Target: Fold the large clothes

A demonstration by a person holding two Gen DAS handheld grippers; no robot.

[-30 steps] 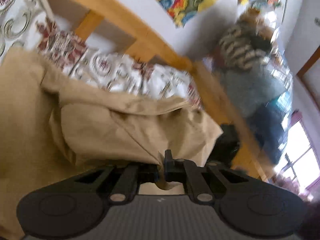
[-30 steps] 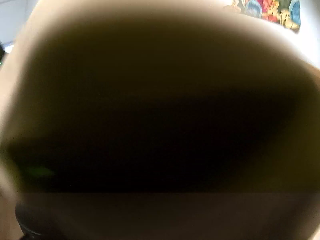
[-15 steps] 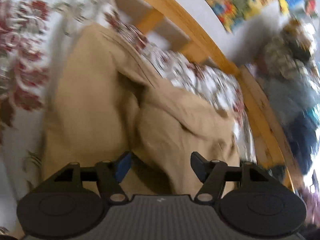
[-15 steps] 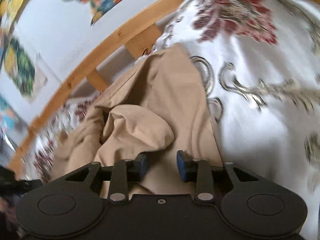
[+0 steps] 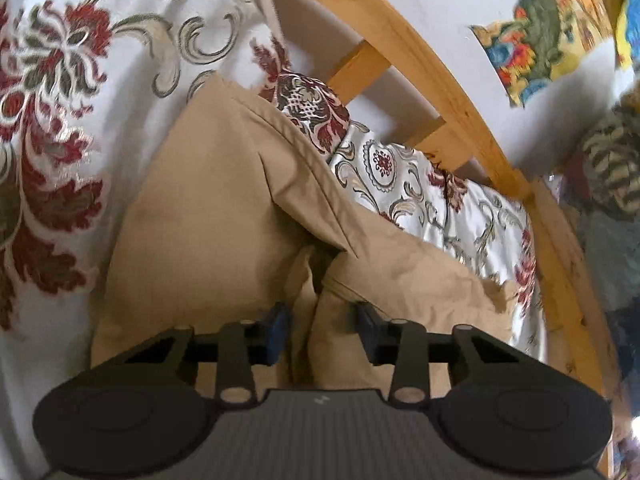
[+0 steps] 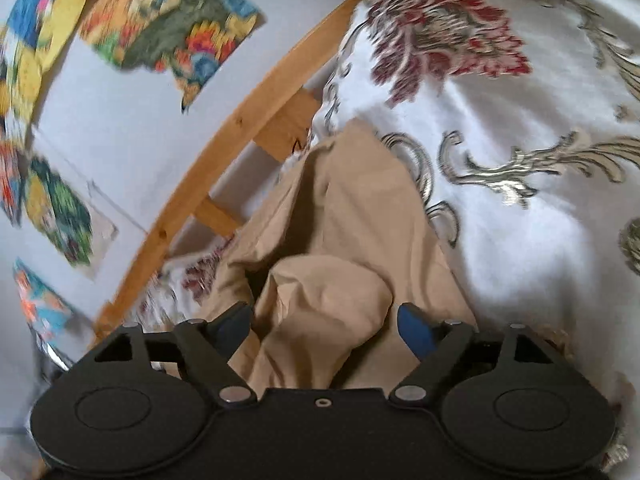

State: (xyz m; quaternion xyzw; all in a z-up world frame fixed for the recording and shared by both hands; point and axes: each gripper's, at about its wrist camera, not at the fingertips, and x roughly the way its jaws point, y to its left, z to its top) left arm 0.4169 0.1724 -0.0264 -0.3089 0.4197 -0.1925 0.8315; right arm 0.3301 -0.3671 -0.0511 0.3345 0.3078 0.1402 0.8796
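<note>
A large tan garment lies partly folded on a floral bedspread; it also shows in the right wrist view. My left gripper is open, its blue-padded fingers on either side of a bunched tan fold. My right gripper is open wide, with a rounded hump of the tan cloth between its fingers. Neither grips the cloth.
A wooden bed rail with slats runs along the far side of the bed, also in the right wrist view. The white wall behind has colourful pictures. A heap of clothes is at the far right.
A second ago the left gripper was shut on the tan cloth and the right camera was covered by it. Both grippers have opened and the cloth now lies on the bed.
</note>
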